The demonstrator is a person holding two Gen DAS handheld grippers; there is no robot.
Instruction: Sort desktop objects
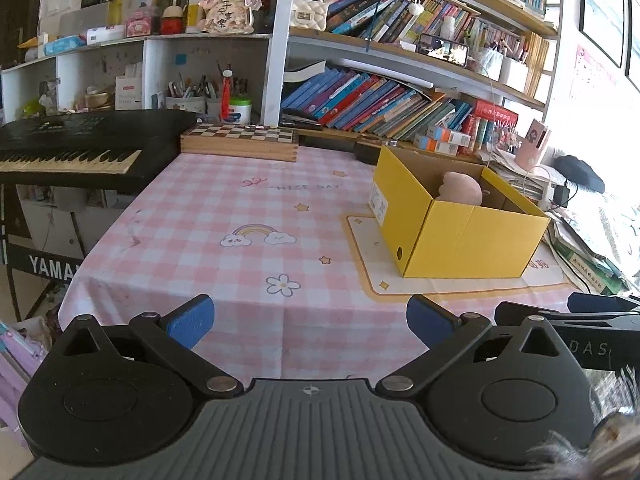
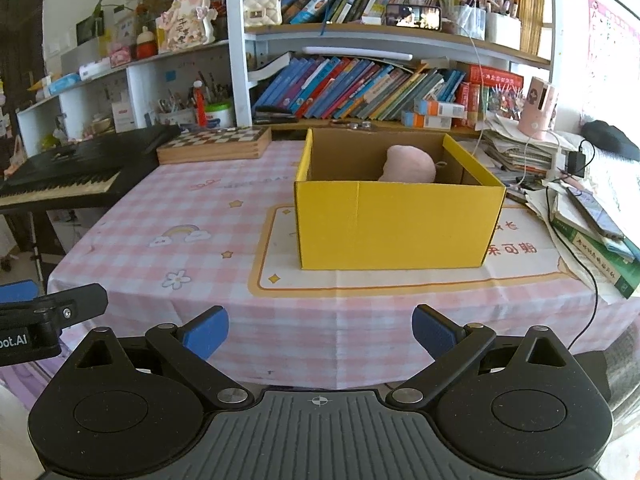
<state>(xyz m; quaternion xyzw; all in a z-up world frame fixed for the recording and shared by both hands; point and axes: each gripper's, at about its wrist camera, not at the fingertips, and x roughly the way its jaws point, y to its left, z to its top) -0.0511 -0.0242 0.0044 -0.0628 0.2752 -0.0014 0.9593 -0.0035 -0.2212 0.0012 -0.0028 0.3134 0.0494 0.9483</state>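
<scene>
1. the left tongs (image 1: 310, 322), black arms with blue pads, are spread wide apart and hold nothing, hovering over the near edge of the counter (image 1: 256, 216) with its pink-and-white checked cloth.
2. the right tongs (image 2: 320, 330) are spread just as wide and empty, also at the near edge, facing the long side of the open yellow cardboard box (image 2: 396, 224).
3. the box stands on a cream printed mat with an orange border (image 2: 360, 278), towards the right half of the counter.
4. inside the box, against its far wall, lies a soft pink rounded plush toy (image 2: 410, 166); only its upper part shows above the rim.
5. in the left view the same toy (image 1: 462, 188) shows over the box's corner.
6. at the counter's far edge sits a wooden chessboard case (image 1: 240, 140), well apart from the box.
7. a black electronic keyboard on a stand (image 1: 80, 148) is just beside the counter's left side.
8. loose papers and books (image 2: 592, 236) are piled to the right of the box.
</scene>
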